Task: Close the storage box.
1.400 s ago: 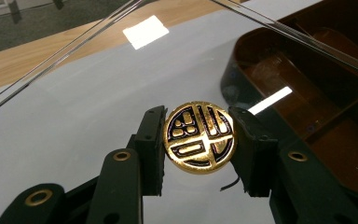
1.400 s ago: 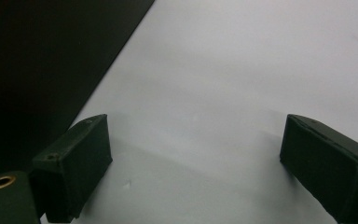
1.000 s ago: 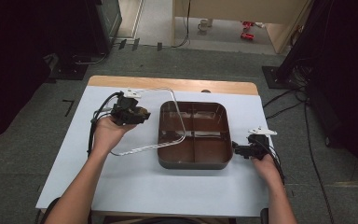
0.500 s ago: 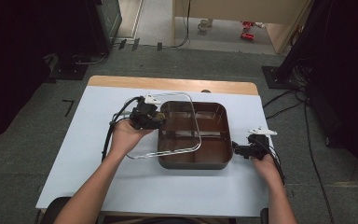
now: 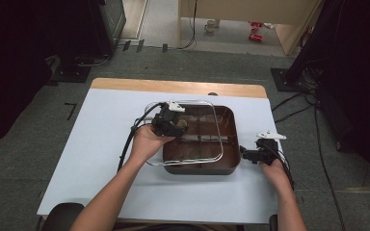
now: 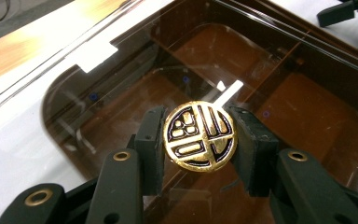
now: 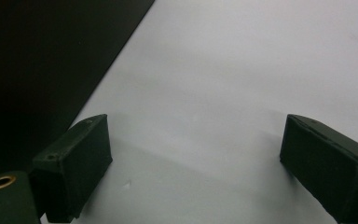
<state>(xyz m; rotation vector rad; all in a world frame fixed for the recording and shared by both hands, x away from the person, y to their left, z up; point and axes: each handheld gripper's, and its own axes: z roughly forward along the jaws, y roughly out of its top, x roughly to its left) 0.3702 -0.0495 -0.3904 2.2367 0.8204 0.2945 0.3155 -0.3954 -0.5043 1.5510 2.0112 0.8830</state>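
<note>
A clear lid (image 5: pixel 198 153) with a round gold knob (image 5: pixel 182 126) hangs over a dark brown square box (image 5: pixel 227 165) with inner dividers. My left gripper (image 5: pixel 174 124) is shut on that knob. In the left gripper view the knob (image 6: pixel 199 135) sits pinched between both black pads (image 6: pixel 150 140), and the box (image 6: pixel 307 107) shows through the lid below. The lid lies a little left of the box's outline. My right gripper (image 5: pixel 244 153) rests on the table just beyond the box's right side, open, with nothing between its pads (image 7: pixel 81 158). The box's dark wall (image 7: pixel 37 70) stands to its left.
The box sits on a white table cover (image 5: pixel 101 144) with a wooden strip (image 5: pixel 173 86) along the far edge. Black cables (image 5: pixel 127 144) trail from the left gripper. Dark stands and cables (image 5: pixel 298 110) surround the table on the floor.
My left hand has carried the lid to the right, from beside the box's left edge to over the box. The right gripper has kept still.
</note>
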